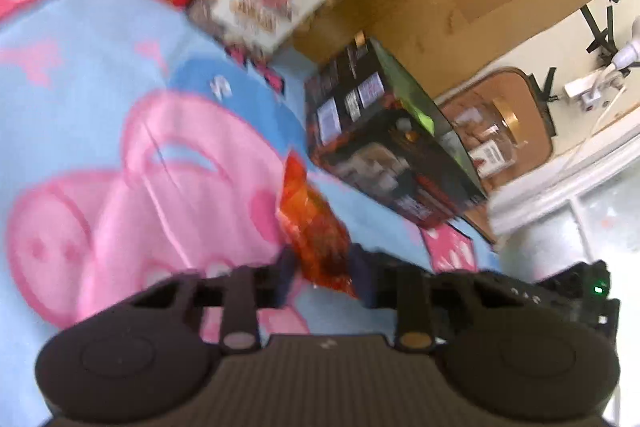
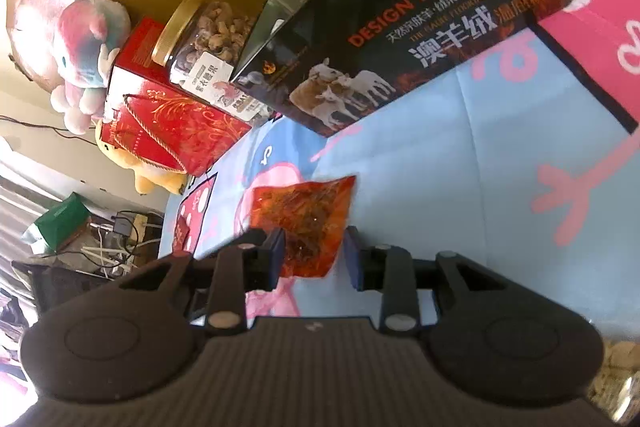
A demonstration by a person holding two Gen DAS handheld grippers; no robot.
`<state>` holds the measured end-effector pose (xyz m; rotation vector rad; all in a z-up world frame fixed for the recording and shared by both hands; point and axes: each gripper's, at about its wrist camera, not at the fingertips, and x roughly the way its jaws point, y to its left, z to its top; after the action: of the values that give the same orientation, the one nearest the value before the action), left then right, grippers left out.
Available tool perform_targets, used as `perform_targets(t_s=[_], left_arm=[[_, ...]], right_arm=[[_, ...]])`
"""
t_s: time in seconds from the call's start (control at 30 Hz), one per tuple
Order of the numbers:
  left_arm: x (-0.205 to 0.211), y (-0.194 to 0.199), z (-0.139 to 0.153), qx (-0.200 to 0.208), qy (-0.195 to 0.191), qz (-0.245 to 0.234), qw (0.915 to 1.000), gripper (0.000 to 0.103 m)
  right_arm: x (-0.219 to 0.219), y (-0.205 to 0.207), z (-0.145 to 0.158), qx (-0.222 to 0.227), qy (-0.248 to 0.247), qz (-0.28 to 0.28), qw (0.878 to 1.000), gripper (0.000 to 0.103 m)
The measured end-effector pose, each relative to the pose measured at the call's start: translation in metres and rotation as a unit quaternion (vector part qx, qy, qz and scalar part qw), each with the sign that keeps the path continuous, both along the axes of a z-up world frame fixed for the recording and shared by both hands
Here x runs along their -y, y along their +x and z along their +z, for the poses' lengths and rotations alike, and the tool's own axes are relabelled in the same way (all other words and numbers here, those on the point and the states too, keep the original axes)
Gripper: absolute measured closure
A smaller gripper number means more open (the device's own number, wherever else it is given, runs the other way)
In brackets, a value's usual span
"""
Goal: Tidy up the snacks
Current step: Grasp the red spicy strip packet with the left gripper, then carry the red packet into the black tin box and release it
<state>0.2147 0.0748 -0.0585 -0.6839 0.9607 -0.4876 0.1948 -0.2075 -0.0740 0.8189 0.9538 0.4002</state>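
Snack packet [image 2: 308,223] one, jar [image 2: 208,39] one, boxes two

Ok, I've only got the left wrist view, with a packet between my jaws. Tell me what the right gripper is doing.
Observer: The right gripper has an orange packet between its fingers; whether the pads press it, I cannot tell.
Operator: Say what's beyond the red gift box.
Observer: Two plush toys: a pink-and-white plush beside it, a yellow plush partly hidden by it.
Operator: Read the dark box.
Observer: DESIGN FOR MILAN, with sheep pictured.
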Motion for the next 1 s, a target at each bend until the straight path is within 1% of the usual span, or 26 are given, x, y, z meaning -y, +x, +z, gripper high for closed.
perform_targets(t_s=[0.07, 0.1, 0.2, 0.23, 0.3, 0.37, 0.43, 0.47, 0.5, 0.53, 0.57, 0.63, 0.67, 0.73, 0.8, 0.83, 0.87, 0.9, 1.0], left_arm=[[0.003, -0.001, 0.0, 0.0, 0.014, 0.01, 0.9999, 0.083], [0.004, -0.001, -0.002, -0.004, 0.014, 0.011, 0.9998, 0.087], [-0.001, -0.002, -0.006, -0.013, -0.016, 0.016, 0.9997, 0.091], [-0.004, -0.004, -0.007, -0.013, -0.03, 0.016, 0.9993, 0.091], [-0.012, -0.01, -0.006, -0.009, -0.072, 0.018, 0.9972, 0.093], [-0.018, -0.016, -0.002, 0.003, -0.096, 0.018, 0.9952, 0.093], [-0.02, -0.021, 0.003, 0.011, -0.108, 0.012, 0.994, 0.093], [-0.019, -0.022, 0.004, 0.011, -0.111, 0.01, 0.9937, 0.093], [-0.017, -0.023, 0.005, 0.011, -0.111, 0.01, 0.9937, 0.093], [-0.014, -0.024, 0.007, 0.013, -0.109, 0.008, 0.9939, 0.093], [-0.011, -0.025, 0.008, 0.013, -0.115, 0.002, 0.9933, 0.093], [-0.006, -0.027, 0.01, 0.018, -0.121, -0.002, 0.9925, 0.093], [-0.001, -0.028, 0.014, 0.025, -0.109, -0.004, 0.9937, 0.093], [0.009, -0.028, 0.023, 0.037, -0.077, -0.013, 0.9963, 0.092], [0.025, -0.026, 0.035, 0.057, -0.028, -0.022, 0.9977, 0.091], [0.032, -0.025, 0.043, 0.072, 0.004, -0.024, 0.9971, 0.089], [0.043, -0.021, 0.051, 0.086, 0.027, -0.035, 0.9953, 0.088], [0.05, -0.017, 0.057, 0.096, 0.033, -0.041, 0.994, 0.088], [0.072, 0.002, 0.078, 0.124, 0.055, -0.058, 0.9891, 0.088]], right_arm=[[0.001, 0.0, 0.0, 0.007, -0.004, -0.002, 1.0, 0.067], [0.002, 0.0, -0.001, 0.008, -0.001, -0.003, 1.0, 0.067], [0.001, 0.001, -0.001, 0.004, 0.004, -0.004, 1.0, 0.067], [0.001, -0.001, 0.0, 0.005, 0.004, -0.005, 1.0, 0.067], [0.003, -0.004, 0.0, 0.008, 0.012, -0.002, 1.0, 0.067], [0.009, -0.01, -0.001, 0.008, 0.035, -0.003, 0.999, 0.067], [0.013, -0.016, 0.001, 0.02, 0.045, 0.0, 0.999, 0.063], [0.013, -0.018, 0.002, 0.025, 0.043, -0.001, 0.999, 0.058], [0.013, -0.019, 0.001, 0.025, 0.043, -0.003, 0.999, 0.058], [0.014, -0.019, -0.001, 0.02, 0.053, -0.007, 0.998, 0.058], [0.016, -0.019, -0.004, 0.012, 0.079, -0.008, 0.997, 0.056], [0.02, -0.019, -0.008, 0.001, 0.14, -0.009, 0.99, 0.057], [0.022, -0.021, -0.009, -0.002, 0.149, -0.014, 0.989, 0.06], [0.025, -0.026, -0.006, 0.011, 0.145, -0.018, 0.989, 0.064], [0.03, -0.031, 0.002, 0.036, 0.119, -0.021, 0.992, 0.069], [0.032, -0.033, 0.009, 0.05, 0.098, -0.026, 0.994, 0.085], [0.035, -0.034, 0.016, 0.065, 0.071, -0.032, 0.995, 0.099], [0.039, -0.032, 0.021, 0.081, 0.065, -0.032, 0.994, 0.1], [0.052, -0.022, 0.034, 0.1, 0.061, -0.047, 0.992, 0.1]])
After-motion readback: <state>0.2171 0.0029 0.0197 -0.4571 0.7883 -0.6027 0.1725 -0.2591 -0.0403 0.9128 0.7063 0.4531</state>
